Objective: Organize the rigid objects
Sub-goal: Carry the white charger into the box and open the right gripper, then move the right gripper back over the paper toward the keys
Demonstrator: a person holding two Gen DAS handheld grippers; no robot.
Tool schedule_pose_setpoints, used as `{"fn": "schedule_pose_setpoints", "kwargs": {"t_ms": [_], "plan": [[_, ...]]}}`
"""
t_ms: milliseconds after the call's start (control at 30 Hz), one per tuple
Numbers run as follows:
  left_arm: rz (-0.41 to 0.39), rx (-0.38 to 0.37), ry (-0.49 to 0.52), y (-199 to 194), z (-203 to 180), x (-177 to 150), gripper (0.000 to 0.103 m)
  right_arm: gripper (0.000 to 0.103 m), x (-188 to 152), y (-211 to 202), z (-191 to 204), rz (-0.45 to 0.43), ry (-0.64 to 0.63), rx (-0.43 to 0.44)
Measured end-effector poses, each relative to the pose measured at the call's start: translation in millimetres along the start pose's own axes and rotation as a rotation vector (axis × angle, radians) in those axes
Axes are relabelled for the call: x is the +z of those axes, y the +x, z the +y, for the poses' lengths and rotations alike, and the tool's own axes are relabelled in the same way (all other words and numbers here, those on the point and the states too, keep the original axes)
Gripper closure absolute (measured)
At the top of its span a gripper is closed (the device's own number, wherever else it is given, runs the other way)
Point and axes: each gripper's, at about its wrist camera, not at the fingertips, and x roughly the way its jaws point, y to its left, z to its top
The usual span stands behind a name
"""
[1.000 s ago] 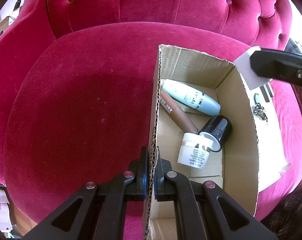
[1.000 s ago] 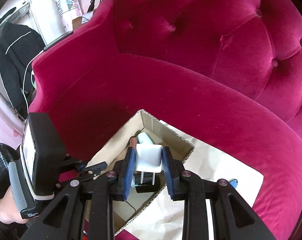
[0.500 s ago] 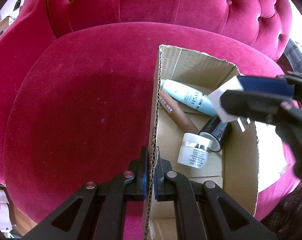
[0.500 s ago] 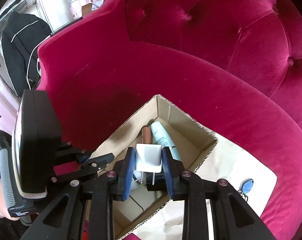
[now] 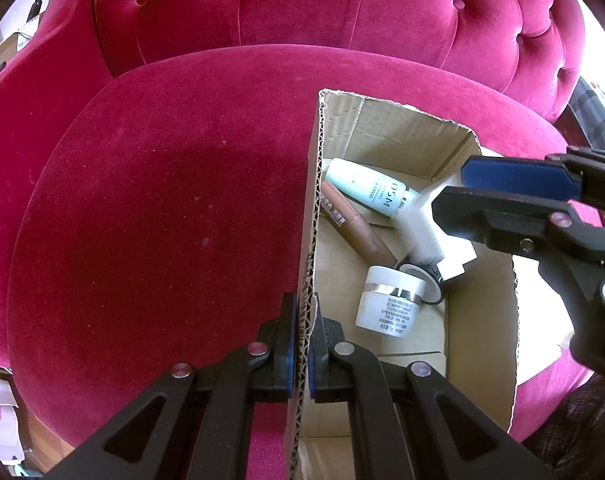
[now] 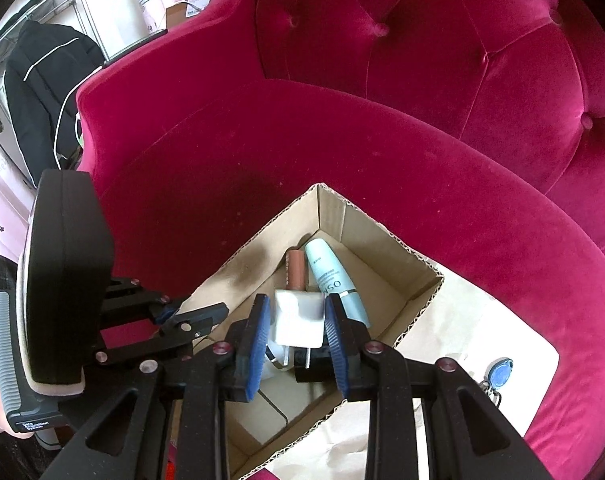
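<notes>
An open cardboard box (image 5: 382,128) sits on a magenta velvet seat (image 5: 162,200). My left gripper (image 5: 301,320) is shut on the box's left wall. Over the box, my right gripper (image 6: 297,304) is opening its jaws. A white charger plug (image 6: 298,320) hangs between the blue pads with a slight gap on each side. In the left wrist view the plug (image 5: 422,232) is a blur below the right gripper (image 5: 448,188). In the box lie a pale blue bottle (image 5: 366,192), a brown tube (image 5: 354,228), a white jar (image 5: 390,304) and a black jar (image 5: 426,276).
The box (image 6: 402,240) rests partly on a sheet of brown paper (image 6: 482,328), where a blue key fob with keys (image 6: 498,374) lies at the right. The tufted backrest (image 6: 462,60) curves behind. A black jacket (image 6: 42,92) hangs beyond the armrest.
The right gripper came down over the box with the plug, and its pads have now spread off it. The left gripper kept its hold on the box wall.
</notes>
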Motion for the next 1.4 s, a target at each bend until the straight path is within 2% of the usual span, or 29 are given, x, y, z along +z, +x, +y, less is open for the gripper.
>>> {"fn": "schedule_pose_setpoints", "kwargs": {"t_ms": [33, 67, 100, 133, 267, 333, 600, 800, 1133, 1400], "plan": [[0.0, 0.005, 0.002, 0.6, -0.3, -0.6, 0.099, 0.056, 0.2, 0.1, 0.6, -0.004, -0.003, -0.006], [0.0, 0.003, 0.001, 1.7, 0.2, -1.4, 0.099, 0.049, 0.3, -1.6, 0.3, -0.013, -0.005, -0.021], [-0.002, 0.003, 0.0, 1.5, 0.1, -1.1, 0.099, 0.048, 0.6, -1.4, -0.5, -0.018, -0.006, -0.026], [-0.001, 0.002, 0.001, 1.4, 0.0, -1.0, 0.099, 0.043, 0.7, -2.1, -1.1, -0.02, -0.006, -0.033], [-0.001, 0.003, 0.002, 1.8, 0.3, -1.4, 0.099, 0.007, -0.2, -2.5, -6.8, -0.027, -0.002, -0.071], [-0.001, 0.004, 0.002, 1.2, -0.5, -1.1, 0.099, 0.0, -0.7, -2.6, -8.8, -0.027, 0.001, -0.081], [-0.001, 0.005, 0.003, 0.8, -2.0, -0.6, 0.099, 0.0, 0.9, -5.3, -14.9, -0.03, 0.0, -0.112], [-0.002, 0.006, 0.003, 0.8, -2.1, -0.7, 0.099, 0.0, 0.0, -24.1, -27.0, -0.057, 0.021, -0.143], [-0.003, 0.004, 0.002, 0.3, -1.5, -1.2, 0.099, 0.0, -3.0, -40.0, -69.1, -0.058, 0.125, -0.223], [-0.002, 0.003, 0.0, -1.3, -1.0, -0.8, 0.099, 0.0, -17.8, -43.0, -108.0, -0.047, 0.264, -0.292]]}}
